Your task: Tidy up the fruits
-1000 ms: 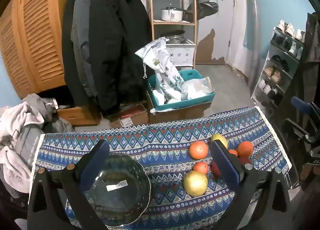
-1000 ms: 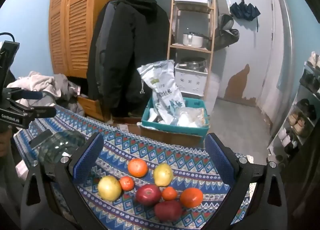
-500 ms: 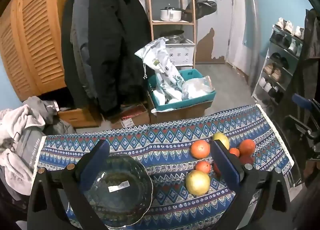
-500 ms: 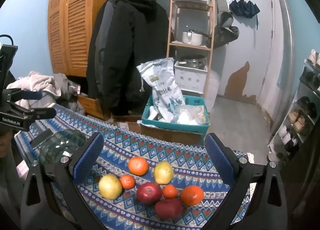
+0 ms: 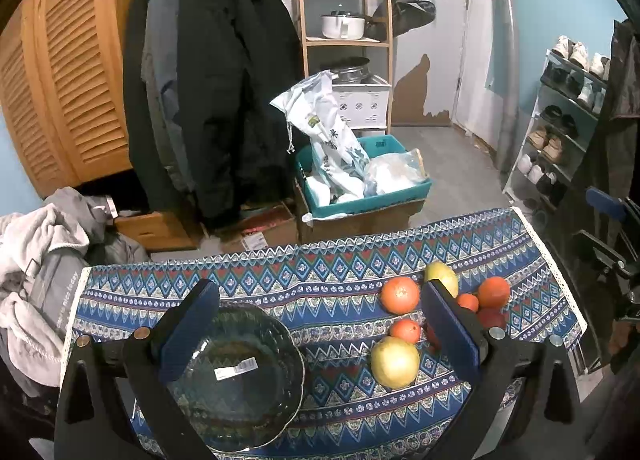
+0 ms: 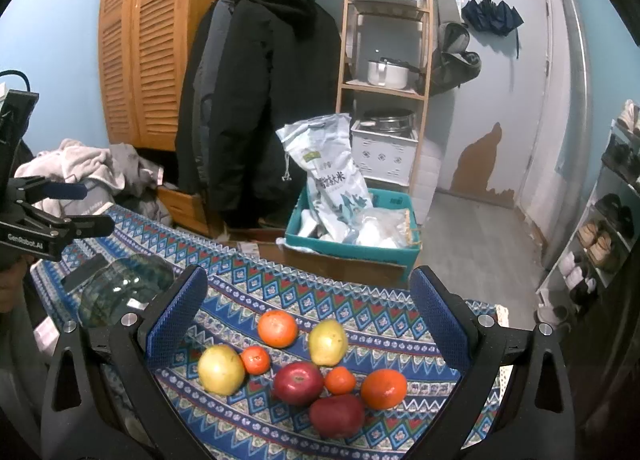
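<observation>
We are holding our left gripper (image 5: 316, 330) wide open and empty above the counter (image 5: 320, 272), which is wearing a blue patterned cloth. Its left finger is hanging over the rim of the glass bowl (image 5: 236, 376), which is sitting at seven o'clock in the left wrist view and carrying a white sticker. Our right gripper (image 6: 308, 328) is also spread wide and gripping nothing, its fingers (image 6: 176, 320) framing the fruit cluster. In the right wrist view we are seeing a yellow apple (image 6: 221, 369) at the cluster's nine o'clock, touching a small tangerine (image 6: 255, 360); a large orange (image 6: 277, 328) at eleven o'clock; a yellow pear (image 6: 328, 342) just beside it; a red apple (image 6: 298, 383) at the centre; a second small tangerine (image 6: 339, 380); another orange (image 6: 383, 388) at three o'clock; and a dark red apple (image 6: 337, 415) at six o'clock.
</observation>
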`<state>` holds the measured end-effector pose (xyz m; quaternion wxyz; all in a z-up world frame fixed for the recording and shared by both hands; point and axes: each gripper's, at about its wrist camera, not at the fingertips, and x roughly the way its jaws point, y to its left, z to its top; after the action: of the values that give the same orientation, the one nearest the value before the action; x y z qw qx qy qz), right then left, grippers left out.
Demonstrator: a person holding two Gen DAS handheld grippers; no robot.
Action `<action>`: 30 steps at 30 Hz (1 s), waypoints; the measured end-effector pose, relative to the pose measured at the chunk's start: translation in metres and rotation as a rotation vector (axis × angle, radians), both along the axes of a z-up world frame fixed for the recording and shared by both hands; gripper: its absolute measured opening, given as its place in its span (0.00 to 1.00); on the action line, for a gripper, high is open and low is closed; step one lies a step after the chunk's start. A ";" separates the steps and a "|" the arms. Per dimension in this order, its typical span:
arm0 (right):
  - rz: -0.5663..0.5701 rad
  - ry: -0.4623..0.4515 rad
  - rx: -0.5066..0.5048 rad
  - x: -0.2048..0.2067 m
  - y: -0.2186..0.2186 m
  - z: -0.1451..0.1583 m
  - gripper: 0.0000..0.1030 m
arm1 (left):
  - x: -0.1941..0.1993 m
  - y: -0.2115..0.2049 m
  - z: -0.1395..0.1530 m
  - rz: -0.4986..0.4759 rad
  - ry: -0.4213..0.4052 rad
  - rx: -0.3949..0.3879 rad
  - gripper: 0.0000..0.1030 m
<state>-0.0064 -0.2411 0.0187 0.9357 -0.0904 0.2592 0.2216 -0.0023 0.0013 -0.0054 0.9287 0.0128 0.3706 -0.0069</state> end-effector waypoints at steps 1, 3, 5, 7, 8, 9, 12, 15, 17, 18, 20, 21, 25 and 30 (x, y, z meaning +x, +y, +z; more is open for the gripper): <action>0.001 0.001 0.000 0.000 0.000 0.000 0.96 | 0.000 0.000 0.000 0.003 -0.002 0.001 0.99; 0.003 -0.003 -0.002 -0.001 0.000 0.000 0.96 | 0.000 0.001 0.001 0.003 -0.005 -0.001 0.99; 0.011 -0.011 -0.004 -0.003 0.002 0.000 0.96 | -0.001 0.001 0.001 0.005 -0.007 0.003 0.99; 0.016 -0.018 -0.007 -0.005 0.003 0.000 0.96 | 0.000 0.001 0.001 0.005 -0.005 0.004 0.99; 0.017 -0.019 -0.008 -0.005 0.004 0.000 0.96 | 0.000 0.001 0.001 0.005 -0.004 0.004 0.99; 0.016 -0.019 -0.008 -0.005 0.005 0.001 0.96 | 0.000 0.001 0.000 0.005 -0.002 0.004 0.99; 0.012 -0.014 -0.001 -0.005 0.004 0.001 0.96 | 0.001 0.002 -0.002 0.006 0.001 0.003 0.99; 0.000 -0.014 0.005 -0.004 0.001 0.001 0.96 | 0.001 0.003 -0.002 0.005 0.004 -0.001 0.99; -0.004 -0.013 0.010 -0.001 -0.002 0.003 0.96 | 0.002 0.003 -0.002 0.007 0.006 0.002 0.99; -0.007 -0.013 0.013 -0.001 -0.003 0.003 0.96 | 0.001 0.002 -0.002 0.007 0.006 0.001 0.99; -0.010 -0.013 0.017 -0.001 -0.003 0.004 0.96 | 0.002 0.003 -0.001 0.007 0.006 0.000 0.99; -0.010 -0.013 0.018 -0.001 -0.004 0.003 0.96 | 0.002 0.003 -0.001 0.005 0.007 0.001 0.99; -0.006 -0.009 0.019 0.000 -0.004 0.004 0.96 | 0.002 0.002 -0.001 0.003 0.004 0.004 0.99; -0.007 -0.006 0.019 0.000 -0.004 0.003 0.96 | 0.001 0.001 -0.002 0.003 0.002 0.004 0.99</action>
<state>-0.0064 -0.2452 0.0216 0.9381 -0.0813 0.2546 0.2203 -0.0017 0.0028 -0.0070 0.9282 0.0139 0.3718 -0.0048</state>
